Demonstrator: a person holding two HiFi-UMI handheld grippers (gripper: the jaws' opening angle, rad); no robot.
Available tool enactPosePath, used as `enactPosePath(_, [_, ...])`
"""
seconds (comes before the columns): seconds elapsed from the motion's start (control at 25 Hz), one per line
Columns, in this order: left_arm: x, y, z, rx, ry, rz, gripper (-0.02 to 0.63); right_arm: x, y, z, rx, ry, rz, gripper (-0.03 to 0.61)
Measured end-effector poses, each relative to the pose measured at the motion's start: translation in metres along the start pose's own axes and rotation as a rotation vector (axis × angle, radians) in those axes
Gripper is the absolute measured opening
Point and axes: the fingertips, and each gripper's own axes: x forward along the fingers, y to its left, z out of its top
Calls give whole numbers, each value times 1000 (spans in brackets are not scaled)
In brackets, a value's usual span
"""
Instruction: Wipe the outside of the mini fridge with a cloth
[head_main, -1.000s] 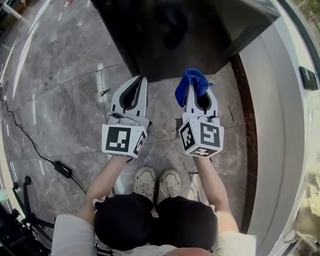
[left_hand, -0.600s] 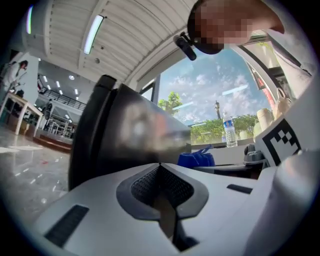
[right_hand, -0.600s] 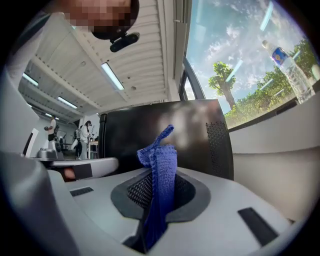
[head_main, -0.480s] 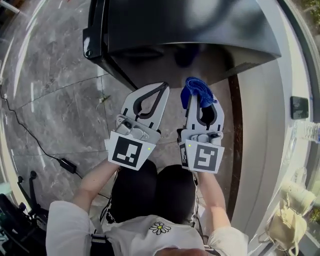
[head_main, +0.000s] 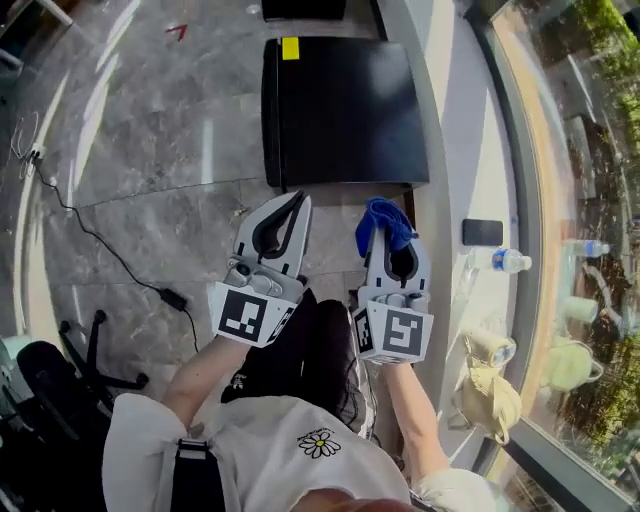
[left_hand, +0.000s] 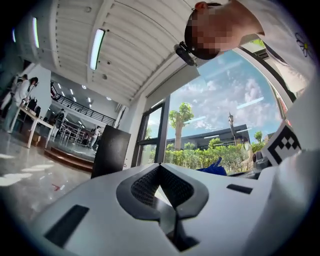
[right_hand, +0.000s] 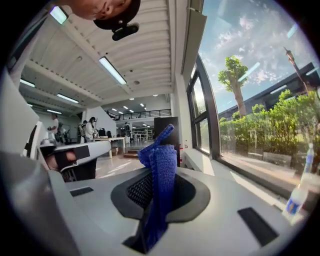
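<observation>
The black mini fridge (head_main: 345, 110) stands on the grey stone floor (head_main: 150, 180) beside the window ledge (head_main: 447, 150), ahead of both grippers and clear of them. The left gripper (head_main: 298, 200) has its jaws closed together on nothing. The right gripper (head_main: 390, 235) pinches the blue cloth (head_main: 381, 213) (bunched, poking past the tips).

The black, boxy mini fridge (head_main: 340, 110) stands upright on the grey floor (head_main: 150, 150), with a yellow patch (head_main: 290, 48), perhaps a sticker, on its top. The blue knitted cloth (head_main: 383, 215) is pinched in the right claw (head_main: 388, 232), its bunched end poking out just short of the fridge.
</observation>
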Motion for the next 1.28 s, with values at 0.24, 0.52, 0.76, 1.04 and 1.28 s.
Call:
enactPosePath(0.24, [-33, -24, 228, 126, 77, 57, 5, -95, 43, 238, -102, -20, 50, 61])
enactPosePath(0.52, [-55, -64, 363, 160, -23, 83, 5, -152, 65, 371, -16, -179, 52, 61])
enactPosePath(0.76, [-69, -92, 357, 159, -41, 64, 5, -177, 62, 361, 92, -250, 34, 61])
enactPosePath(1.04, [-85, -100, 353, 191, -35, 33, 5, -185, 77, 346, 56, -213, 42, 61])
enactPosePath(1.28, [-91, -103, 342, 204, -9, 45, 5, -189, 75, 328, 40, -195, 54, 61])
